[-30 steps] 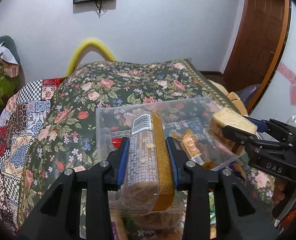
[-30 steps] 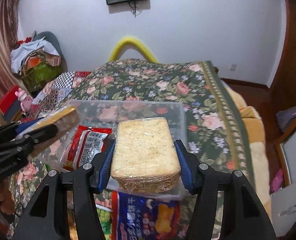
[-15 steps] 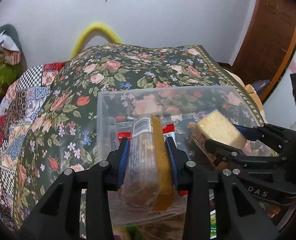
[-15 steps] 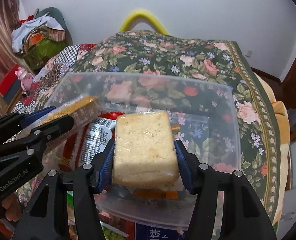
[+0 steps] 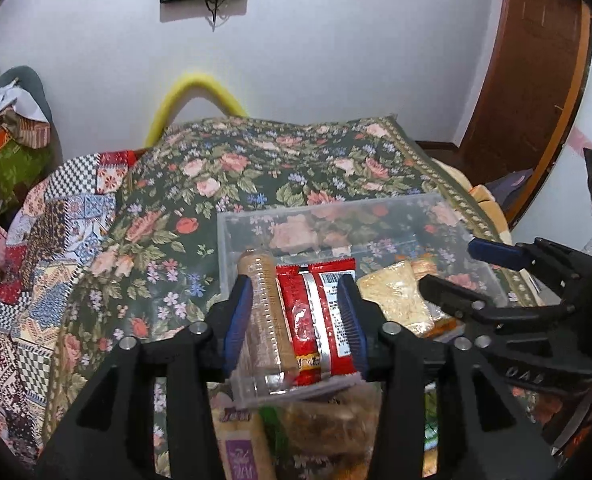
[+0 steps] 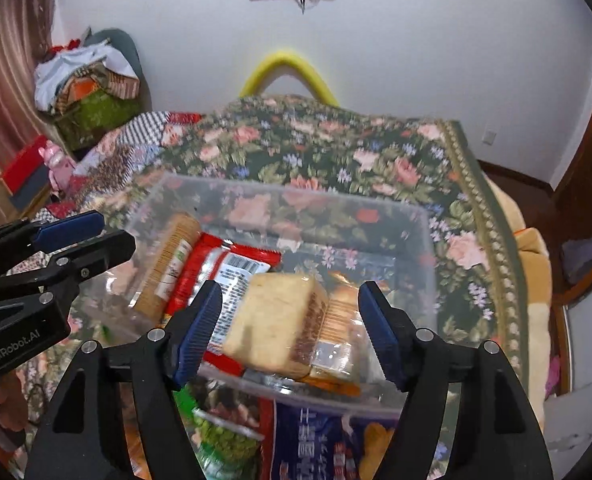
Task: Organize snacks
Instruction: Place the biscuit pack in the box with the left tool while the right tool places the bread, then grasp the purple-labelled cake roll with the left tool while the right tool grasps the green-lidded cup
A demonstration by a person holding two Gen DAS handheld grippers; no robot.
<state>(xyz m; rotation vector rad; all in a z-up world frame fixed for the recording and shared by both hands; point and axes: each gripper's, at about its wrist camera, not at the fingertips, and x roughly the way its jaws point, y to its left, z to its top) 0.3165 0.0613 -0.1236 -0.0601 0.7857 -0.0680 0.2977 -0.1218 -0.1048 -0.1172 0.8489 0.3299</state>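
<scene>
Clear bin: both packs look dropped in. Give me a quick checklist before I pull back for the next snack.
1. Left gripper jaws opening, brown cracker sleeve free of the pads: ok.
2. Right gripper jaws opening, pale wrapped cracker block released: ok.
3. Both packs inside the clear bin: ok.
4. Block settled flat: cannot tell, blurred.
5. Grippers apart from each other: ok.
6. More snacks in front of the bin, such as the blue bag: ok.
</scene>
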